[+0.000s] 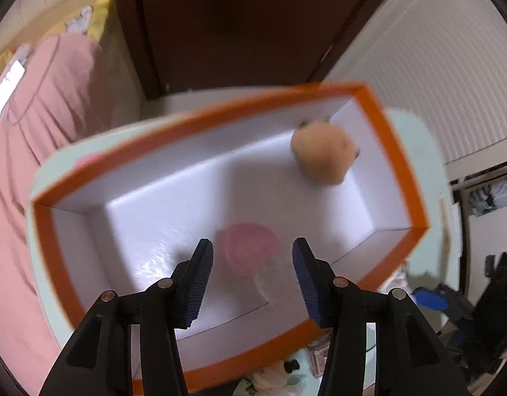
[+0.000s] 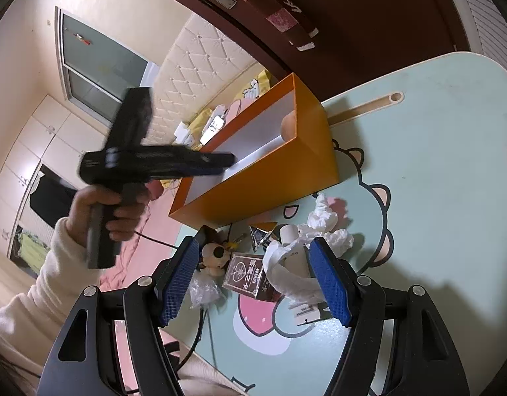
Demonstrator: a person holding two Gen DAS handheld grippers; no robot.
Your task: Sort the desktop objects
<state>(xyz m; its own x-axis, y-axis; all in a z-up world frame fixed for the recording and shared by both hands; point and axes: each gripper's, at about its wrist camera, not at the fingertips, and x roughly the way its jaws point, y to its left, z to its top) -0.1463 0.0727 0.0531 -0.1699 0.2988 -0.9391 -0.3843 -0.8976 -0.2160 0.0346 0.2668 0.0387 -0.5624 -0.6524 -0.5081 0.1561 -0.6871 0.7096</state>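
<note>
An orange box (image 1: pixel 395 151) with a white inside stands on the mint table; it also shows in the right wrist view (image 2: pixel 286 178). Inside it lie a tan plush ball (image 1: pixel 322 155) and a blurred bottle with a pink cap (image 1: pixel 248 249). My left gripper (image 1: pixel 252 277) is open above the box, the pink-capped bottle just below its fingers and apart from them. My right gripper (image 2: pixel 260 280) is open and empty above a pile on the table: a small plush doll (image 2: pixel 215 257), a brown card box (image 2: pixel 247 274), crumpled white tissue (image 2: pixel 326 224) and a white bottle (image 2: pixel 294 247).
The left hand-held gripper (image 2: pixel 148 161) shows over the box's left end. The mint table (image 2: pixel 435 165) has a cartoon print and a beige slot. A dark door stands behind; a pink bedspread (image 1: pixel 39 132) lies to the left. A black cable (image 2: pixel 200 326) runs off the table's front.
</note>
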